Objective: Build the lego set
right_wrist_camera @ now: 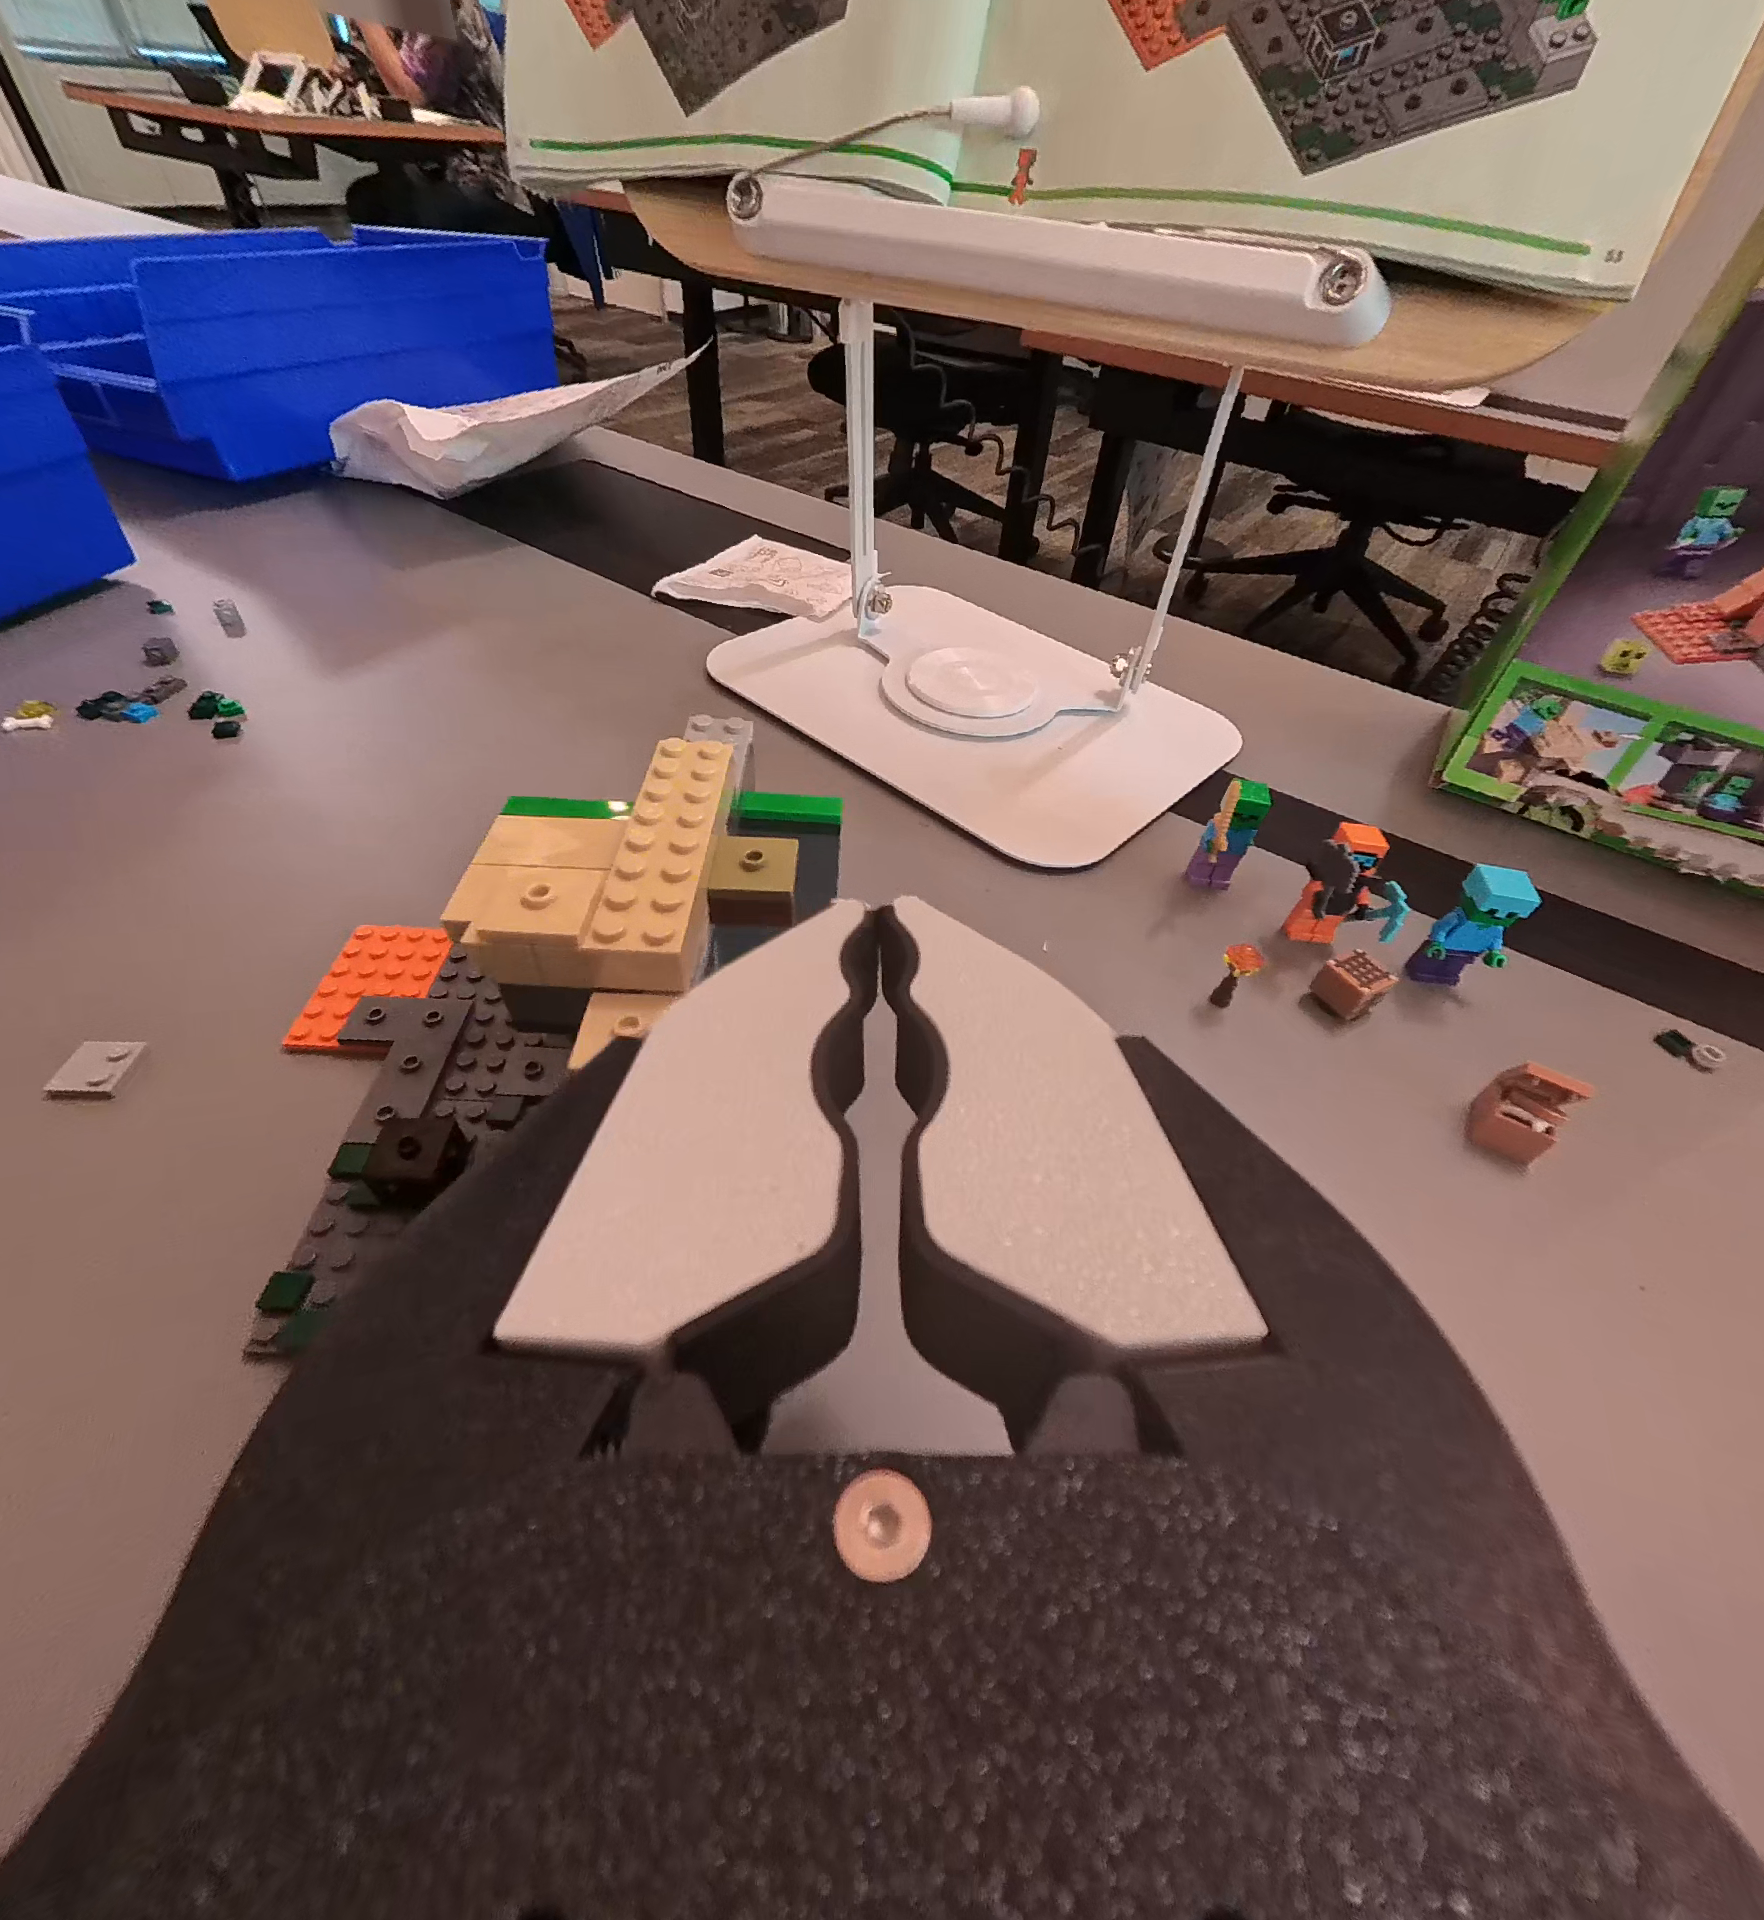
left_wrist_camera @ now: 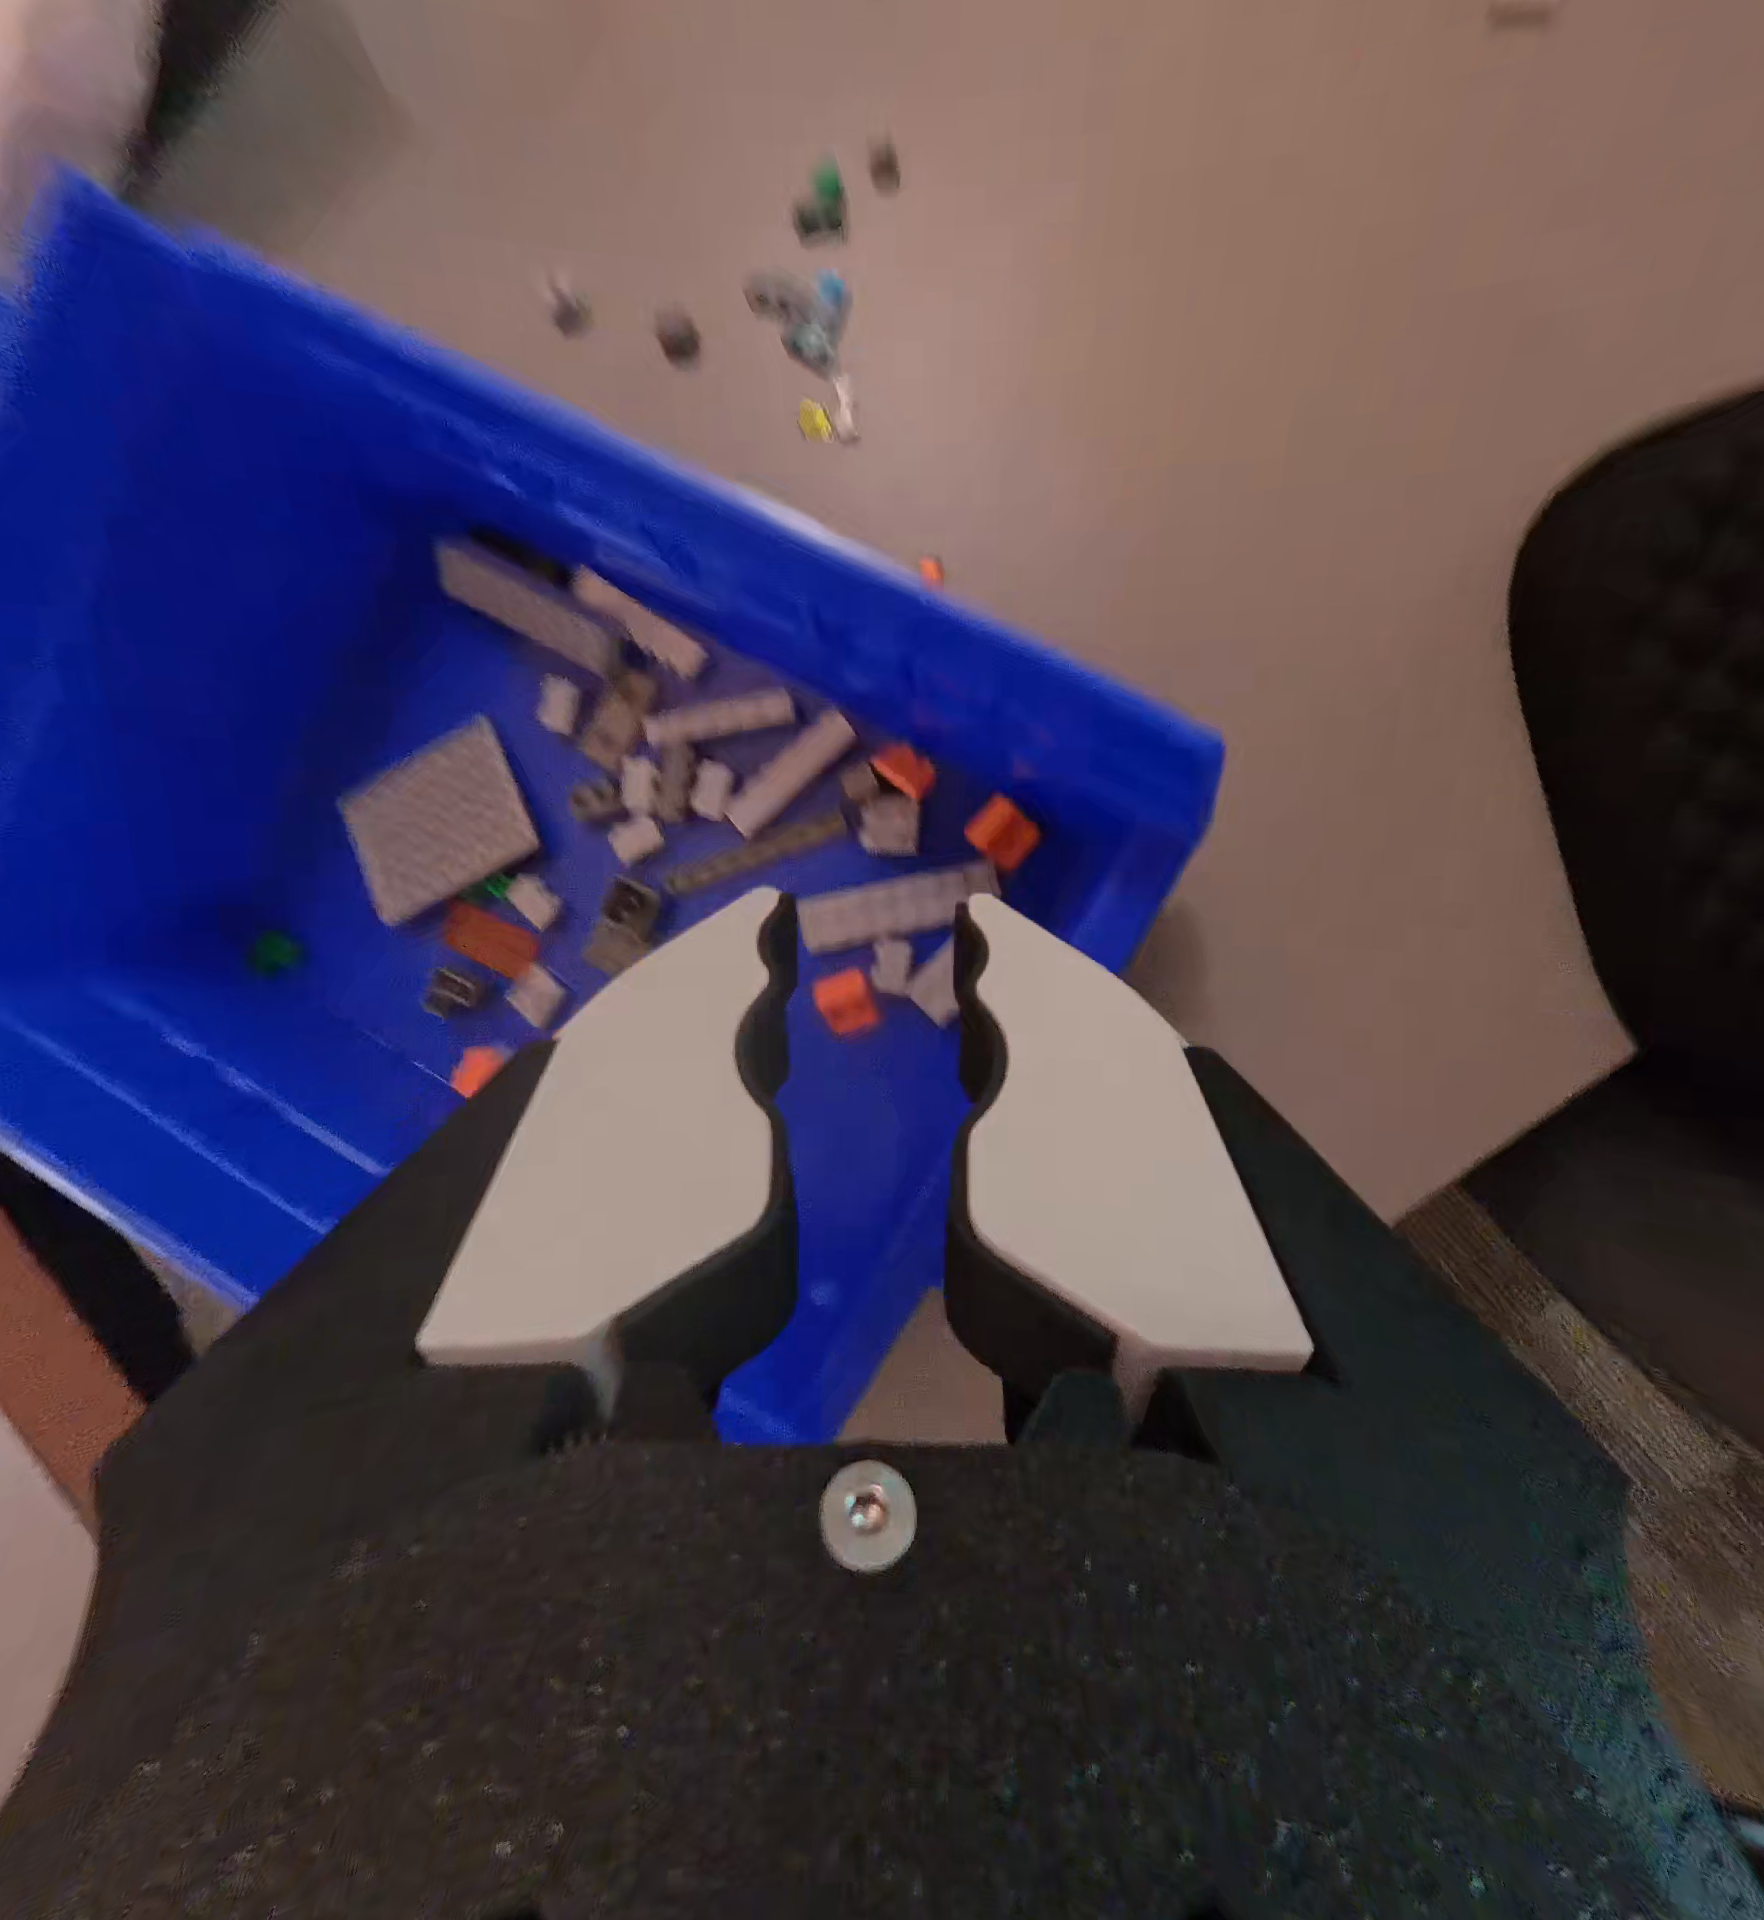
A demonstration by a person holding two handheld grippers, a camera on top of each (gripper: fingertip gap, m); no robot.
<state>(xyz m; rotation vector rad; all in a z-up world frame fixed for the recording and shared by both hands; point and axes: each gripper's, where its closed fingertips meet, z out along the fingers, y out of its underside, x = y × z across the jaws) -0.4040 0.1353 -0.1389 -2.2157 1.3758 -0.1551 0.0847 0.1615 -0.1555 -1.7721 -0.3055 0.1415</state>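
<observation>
In the left wrist view my left gripper point(left_wrist_camera: 873, 904) is open and empty, hovering over a blue bin point(left_wrist_camera: 234, 582) that holds several loose grey and orange bricks, among them a grey studded plate point(left_wrist_camera: 436, 821) and a small orange brick point(left_wrist_camera: 845, 1003) between the fingers. The picture is blurred. In the right wrist view my right gripper point(right_wrist_camera: 878, 914) is shut and empty, just above the table beside the part-built model point(right_wrist_camera: 587, 914) of tan, orange and dark grey plates.
A white book stand point(right_wrist_camera: 971, 717) holds the open instruction booklet point(right_wrist_camera: 1273, 125) behind the model. Three minifigures point(right_wrist_camera: 1345, 883) and a brown chest point(right_wrist_camera: 1522, 1117) stand at the right, the set box point(right_wrist_camera: 1688, 675) beyond. Blue bins point(right_wrist_camera: 234, 343) sit far left. Small loose pieces point(right_wrist_camera: 130, 707) lie near them. A black chair point(left_wrist_camera: 1688, 748) is beside the table. Across from one pair of fingers to the other is roughly 50 cm. The brown chest point(right_wrist_camera: 1522, 1117) is about 20 cm from my right fingertips.
</observation>
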